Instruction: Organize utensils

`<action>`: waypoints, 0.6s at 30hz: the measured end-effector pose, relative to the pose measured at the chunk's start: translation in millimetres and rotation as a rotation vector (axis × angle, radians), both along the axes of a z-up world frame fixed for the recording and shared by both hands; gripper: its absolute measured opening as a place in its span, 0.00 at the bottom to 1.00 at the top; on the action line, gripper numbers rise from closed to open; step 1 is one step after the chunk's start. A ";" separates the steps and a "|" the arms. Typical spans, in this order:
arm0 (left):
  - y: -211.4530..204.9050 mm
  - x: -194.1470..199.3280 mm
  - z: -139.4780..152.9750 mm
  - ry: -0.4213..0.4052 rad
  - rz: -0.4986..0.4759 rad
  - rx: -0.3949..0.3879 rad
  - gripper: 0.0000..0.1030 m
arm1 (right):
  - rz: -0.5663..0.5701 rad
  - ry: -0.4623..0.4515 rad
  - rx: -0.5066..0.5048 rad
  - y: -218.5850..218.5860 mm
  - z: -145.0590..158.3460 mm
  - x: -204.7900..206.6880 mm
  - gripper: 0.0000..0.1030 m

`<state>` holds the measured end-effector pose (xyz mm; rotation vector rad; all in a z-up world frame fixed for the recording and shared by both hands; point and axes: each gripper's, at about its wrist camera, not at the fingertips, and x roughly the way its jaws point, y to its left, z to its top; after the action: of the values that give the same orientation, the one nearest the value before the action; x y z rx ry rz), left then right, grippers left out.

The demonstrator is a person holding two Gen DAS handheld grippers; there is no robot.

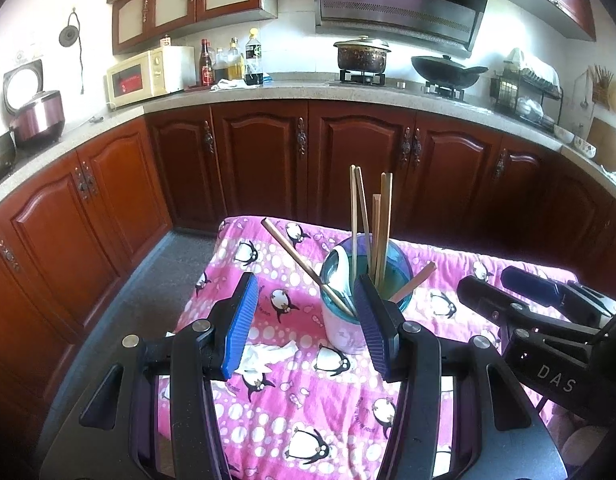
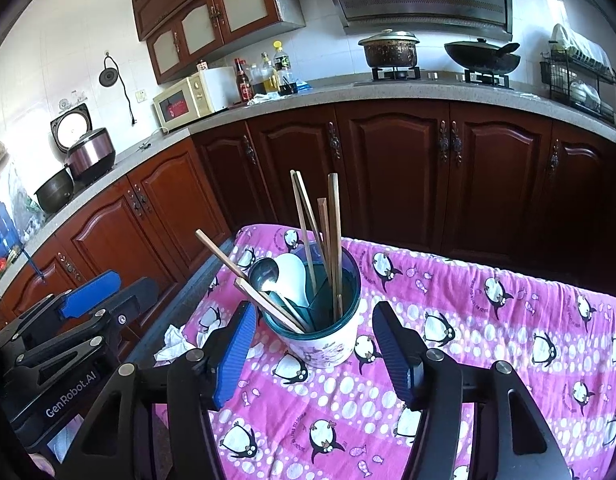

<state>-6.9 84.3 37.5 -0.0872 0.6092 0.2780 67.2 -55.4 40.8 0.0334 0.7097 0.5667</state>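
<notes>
A white utensil cup with a teal rim [image 1: 344,332] [image 2: 328,344] stands on the pink penguin cloth [image 1: 304,412] [image 2: 488,360]. It holds several wooden chopsticks [image 1: 382,224] [image 2: 334,232], a white spoon [image 2: 294,276] and a metal ladle [image 2: 263,274]. My left gripper [image 1: 308,312] is open and empty, just in front of the cup. My right gripper [image 2: 312,336] is open and empty, its fingers on either side of the cup without touching it. Each gripper shows at the edge of the other's view.
A crumpled white tissue [image 1: 264,356] [image 2: 174,346] lies on the cloth near its left edge. Dark wooden cabinets [image 1: 264,160] and a stone counter with a microwave [image 1: 148,74], bottles, pots and a dish rack surround the table. Grey floor [image 1: 148,300] lies to the left.
</notes>
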 end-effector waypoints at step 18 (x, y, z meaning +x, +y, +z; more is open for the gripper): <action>4.5 3.4 -2.9 0.011 0.001 -0.007 0.48 | 0.008 0.006 -0.005 4.9 -4.2 0.0 0.57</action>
<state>-3.4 88.8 34.6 -0.0932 0.6210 0.2771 67.2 -50.5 36.6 0.0278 0.7173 0.5732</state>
